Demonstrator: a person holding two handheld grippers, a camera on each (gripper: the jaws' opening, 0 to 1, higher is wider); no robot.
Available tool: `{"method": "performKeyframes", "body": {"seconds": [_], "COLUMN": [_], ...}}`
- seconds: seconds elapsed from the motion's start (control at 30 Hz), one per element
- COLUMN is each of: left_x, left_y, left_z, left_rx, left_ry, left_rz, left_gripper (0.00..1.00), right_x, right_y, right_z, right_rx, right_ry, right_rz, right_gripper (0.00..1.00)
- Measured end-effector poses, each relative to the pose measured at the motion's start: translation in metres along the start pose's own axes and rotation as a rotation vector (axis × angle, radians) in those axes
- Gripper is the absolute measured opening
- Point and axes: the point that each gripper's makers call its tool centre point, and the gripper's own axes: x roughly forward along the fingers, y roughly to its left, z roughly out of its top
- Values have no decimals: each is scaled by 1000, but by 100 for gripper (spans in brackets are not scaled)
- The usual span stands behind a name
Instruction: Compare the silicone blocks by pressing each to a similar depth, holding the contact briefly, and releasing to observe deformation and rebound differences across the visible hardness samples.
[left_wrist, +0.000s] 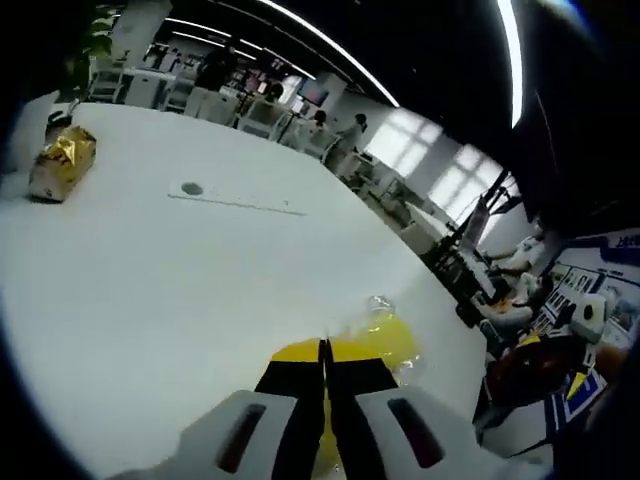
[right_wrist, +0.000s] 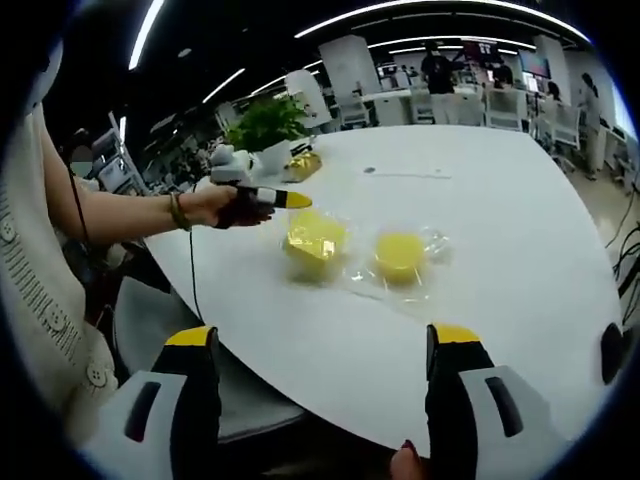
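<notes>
Left gripper (right_wrist: 285, 199), jaws closed together, hovers beside the left block (right_wrist: 315, 238); right gripper (right_wrist: 325, 365) jaws stand wide near the worktop (right_wrist: 500, 200) edge.

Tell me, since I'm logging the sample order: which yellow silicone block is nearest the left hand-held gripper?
The squarish block, closer to the person's hand. The left hand-held gripper hovers just above it; the round block lies farther along the white table.

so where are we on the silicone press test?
Nothing visibly done: neither block shows a dent. In hand: the left tongs, shut, hover just above the square yellow block, apparently not yet touching. Left: the round yellow block in its clear wrap; the right tongs wait open, back from both.
</notes>
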Motion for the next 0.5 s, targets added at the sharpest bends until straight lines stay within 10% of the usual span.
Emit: {"method": "performKeyframes", "body": {"seconds": [0.5], "left_x": [-21], "left_y": [-69], "left_z": [-1], "left_rx": [165], "left_ry": [23], "left_rz": [-41], "left_gripper": [0], "right_x": [-22], "right_y": [29], "right_z": [19], "right_rx": [-55], "right_ry": [-140], "right_rz": [52], "right_gripper": [78]}}
